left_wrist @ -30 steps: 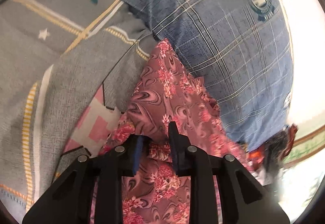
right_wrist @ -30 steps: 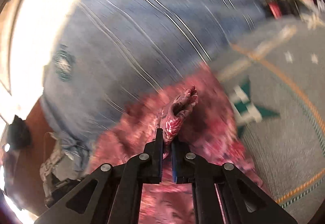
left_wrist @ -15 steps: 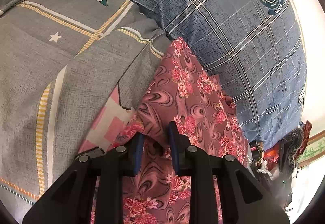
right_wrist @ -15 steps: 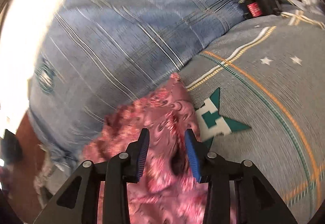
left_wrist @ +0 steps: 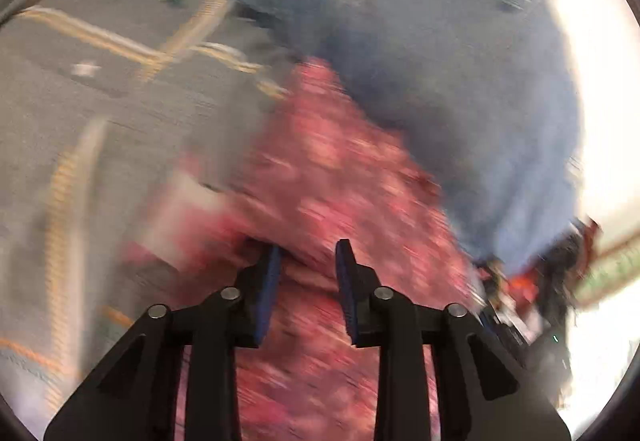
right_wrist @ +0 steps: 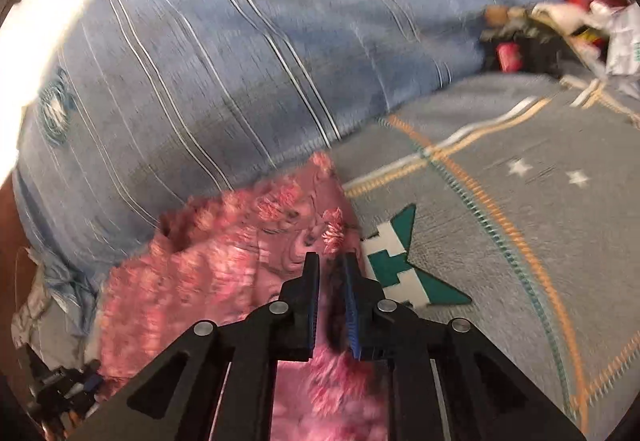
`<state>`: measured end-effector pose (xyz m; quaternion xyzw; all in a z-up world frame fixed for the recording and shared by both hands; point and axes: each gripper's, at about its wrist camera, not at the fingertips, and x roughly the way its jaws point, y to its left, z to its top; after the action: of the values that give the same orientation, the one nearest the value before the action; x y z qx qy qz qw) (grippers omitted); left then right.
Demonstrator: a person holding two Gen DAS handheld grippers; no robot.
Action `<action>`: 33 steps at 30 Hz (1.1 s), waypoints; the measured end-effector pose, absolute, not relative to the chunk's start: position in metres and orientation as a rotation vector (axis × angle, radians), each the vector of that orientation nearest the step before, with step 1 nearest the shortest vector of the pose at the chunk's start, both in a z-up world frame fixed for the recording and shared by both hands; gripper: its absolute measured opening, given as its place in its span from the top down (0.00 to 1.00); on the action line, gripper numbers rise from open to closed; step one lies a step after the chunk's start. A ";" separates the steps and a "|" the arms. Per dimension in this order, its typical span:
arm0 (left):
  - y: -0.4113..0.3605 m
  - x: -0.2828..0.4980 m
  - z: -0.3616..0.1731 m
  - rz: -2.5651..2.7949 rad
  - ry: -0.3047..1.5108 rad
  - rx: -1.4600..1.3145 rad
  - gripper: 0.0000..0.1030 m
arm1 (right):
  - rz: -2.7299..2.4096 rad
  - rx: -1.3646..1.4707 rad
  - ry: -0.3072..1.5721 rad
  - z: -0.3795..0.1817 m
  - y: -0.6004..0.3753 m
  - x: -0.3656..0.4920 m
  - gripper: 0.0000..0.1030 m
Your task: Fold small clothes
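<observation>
The pink garment (right_wrist: 224,265) lay on the grey bedspread (right_wrist: 520,241), just under and ahead of both tools, its far edge against the blue pillow (right_wrist: 240,61). The right gripper (right_wrist: 332,273) had its fingers nearly together over a fold at the cloth's right edge; whether they pinched it I could not tell. The left gripper (left_wrist: 308,261) stood apart, cloth between its fingers, not clamped. It looked like mid-fold regrasping; next, both need firm pinches on an edge. Only the right view was sharp; the left was a blur.
</observation>
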<state>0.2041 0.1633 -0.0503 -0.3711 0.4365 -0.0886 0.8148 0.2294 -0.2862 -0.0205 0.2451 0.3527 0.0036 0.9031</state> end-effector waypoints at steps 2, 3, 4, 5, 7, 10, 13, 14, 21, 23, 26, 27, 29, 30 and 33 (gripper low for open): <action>0.144 0.202 -0.038 -0.273 0.894 -0.725 0.63 | 0.087 0.501 0.710 -0.018 -0.278 0.218 0.86; 0.135 0.204 -0.033 -0.280 0.877 -0.670 0.63 | 0.113 0.493 0.739 -0.023 -0.274 0.217 0.86; 0.131 0.208 -0.034 -0.255 0.882 -0.635 0.62 | 0.119 0.471 0.795 -0.033 -0.269 0.219 0.86; 0.128 0.215 -0.040 -0.206 0.917 -0.596 0.58 | 0.098 0.446 0.877 -0.050 -0.265 0.223 0.89; 0.126 0.226 -0.057 -0.184 0.980 -0.570 0.61 | 0.124 0.477 0.838 -0.059 -0.265 0.216 0.91; 0.120 0.224 -0.050 -0.188 0.960 -0.520 0.57 | 0.123 0.533 0.878 -0.058 -0.269 0.214 0.90; 0.113 0.219 -0.053 -0.215 0.984 -0.480 0.50 | 0.140 0.525 0.936 -0.057 -0.273 0.201 0.90; 0.112 0.217 -0.054 -0.229 1.020 -0.484 0.47 | 0.147 0.518 0.949 -0.056 -0.273 0.197 0.90; 0.127 0.157 -0.045 -0.288 1.116 -0.544 0.47 | 0.214 0.458 1.063 -0.062 -0.267 0.127 0.90; 0.135 0.135 -0.039 -0.276 1.128 -0.485 0.47 | 0.232 0.437 1.081 -0.064 -0.266 0.109 0.88; 0.149 0.098 -0.031 -0.272 1.140 -0.429 0.46 | 0.249 0.410 1.084 -0.064 -0.269 0.076 0.87; 0.153 0.086 -0.031 -0.275 1.147 -0.418 0.44 | 0.246 0.399 1.082 -0.063 -0.271 0.065 0.86; 0.159 0.068 -0.031 -0.278 1.157 -0.400 0.40 | 0.221 0.371 1.072 -0.061 -0.277 0.047 0.76; 0.159 0.059 -0.033 -0.284 1.165 -0.392 0.38 | 0.197 0.355 1.061 -0.058 -0.283 0.036 0.71; 0.160 0.032 -0.047 -0.335 1.197 -0.389 0.37 | 0.168 0.342 1.020 -0.050 -0.304 0.004 0.64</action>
<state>0.0315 0.1599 -0.0474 -0.1810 0.5570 -0.1561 0.7954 0.0043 -0.3039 -0.0497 0.1628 0.4852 0.0801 0.8554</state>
